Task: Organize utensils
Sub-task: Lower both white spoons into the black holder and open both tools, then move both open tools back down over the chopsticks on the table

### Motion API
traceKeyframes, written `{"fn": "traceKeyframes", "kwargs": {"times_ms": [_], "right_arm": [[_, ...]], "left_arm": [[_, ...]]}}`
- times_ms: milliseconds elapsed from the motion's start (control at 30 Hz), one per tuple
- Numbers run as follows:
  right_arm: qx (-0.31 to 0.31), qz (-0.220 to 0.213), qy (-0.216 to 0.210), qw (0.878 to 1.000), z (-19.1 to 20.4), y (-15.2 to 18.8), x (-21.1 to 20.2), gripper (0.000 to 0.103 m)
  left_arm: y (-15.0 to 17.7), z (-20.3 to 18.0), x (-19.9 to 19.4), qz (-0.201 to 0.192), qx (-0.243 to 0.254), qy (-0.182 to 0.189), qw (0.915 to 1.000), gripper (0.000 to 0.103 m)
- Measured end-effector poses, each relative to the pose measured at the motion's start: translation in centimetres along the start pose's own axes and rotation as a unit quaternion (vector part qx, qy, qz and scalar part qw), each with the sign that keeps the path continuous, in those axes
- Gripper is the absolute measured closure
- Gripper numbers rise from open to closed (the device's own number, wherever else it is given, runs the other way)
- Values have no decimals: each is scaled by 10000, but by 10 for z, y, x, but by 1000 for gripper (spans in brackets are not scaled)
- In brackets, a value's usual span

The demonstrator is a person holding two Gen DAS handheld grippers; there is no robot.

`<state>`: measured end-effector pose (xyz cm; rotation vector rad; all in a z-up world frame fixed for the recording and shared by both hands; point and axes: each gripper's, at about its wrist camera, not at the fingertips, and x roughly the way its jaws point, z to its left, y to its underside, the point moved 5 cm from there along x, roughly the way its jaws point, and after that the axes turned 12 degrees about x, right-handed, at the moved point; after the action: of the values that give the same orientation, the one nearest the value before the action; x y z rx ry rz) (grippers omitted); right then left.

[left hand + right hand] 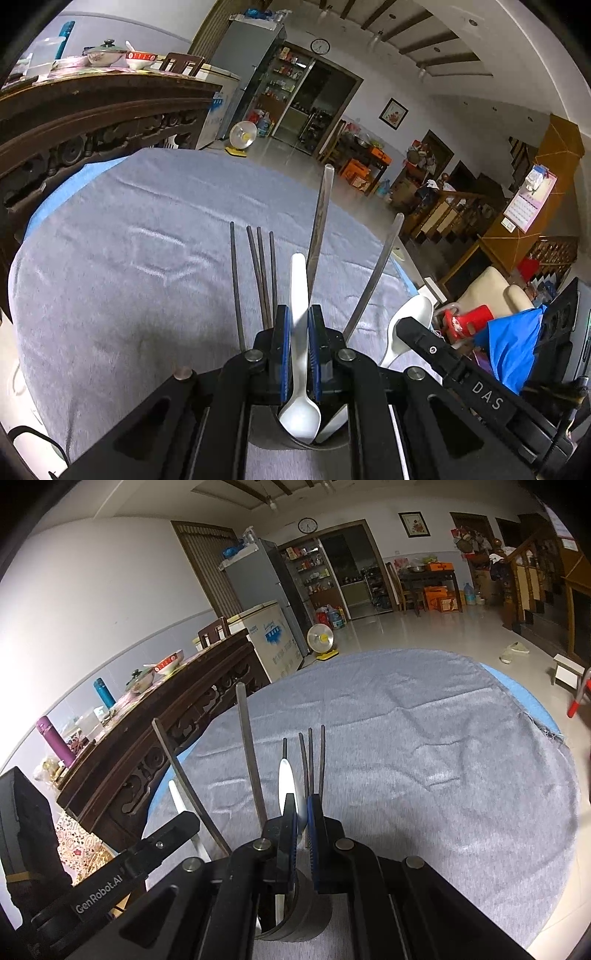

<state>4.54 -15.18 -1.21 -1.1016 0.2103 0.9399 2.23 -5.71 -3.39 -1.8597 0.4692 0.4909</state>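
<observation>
My left gripper [298,314] is shut on a white plastic spoon [300,376], bowl end low inside a grey round holder [284,441]. Several dark chopsticks [263,273] and two metal handles [322,225] stand up out of the holder. My right gripper [300,801] is shut on a second white spoon [289,786], seen edge-on above the same holder [301,912]; that spoon and gripper also show in the left wrist view [410,321]. The chopsticks [311,757] and metal handles [248,753] show in the right wrist view, with the left gripper's finger [166,836] at the left.
The holder stands near the front of a round table under a grey cloth [147,229], which also shows in the right wrist view [424,746]. A carved dark wooden sideboard [166,716] with bowls and bottles stands to the left. Red stools [467,319] are at the right.
</observation>
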Motion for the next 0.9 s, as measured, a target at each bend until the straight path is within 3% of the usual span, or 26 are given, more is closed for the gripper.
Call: {"fn": "traceKeyframes", "kwargs": {"times_ms": [500,567,633,700,733,800,867,900], "right_arm": [[-41,277,-21,9996,1,18,-3,94],[-49,333,1,9994,1,19,-3,94],[-75,385,-11,9992,1,21,-3,94],[-79,397,-2,9992,1,23,-4,92],[-79,393,-2,9992,1,23,-5,88],[-72,368,-2,9993,1,24,-7,69],[-37,274,-34,9996,1,23,-12,42],[-29,222,-41,9997,1,22,-14,42]], "left_arm": [[4,0,-9,89,-94,95,9999,92],[0,2,-12,86,-107,105,9999,85],[-1,2,-17,-1,-110,73,9999,62],[-3,3,-21,-71,-120,48,9999,57],[-3,4,-22,-79,-128,45,9999,57],[-4,7,-24,-94,-178,49,9998,57],[-5,11,-26,-113,-219,32,9997,57],[-6,13,-28,-126,-247,15,9996,57]]}}
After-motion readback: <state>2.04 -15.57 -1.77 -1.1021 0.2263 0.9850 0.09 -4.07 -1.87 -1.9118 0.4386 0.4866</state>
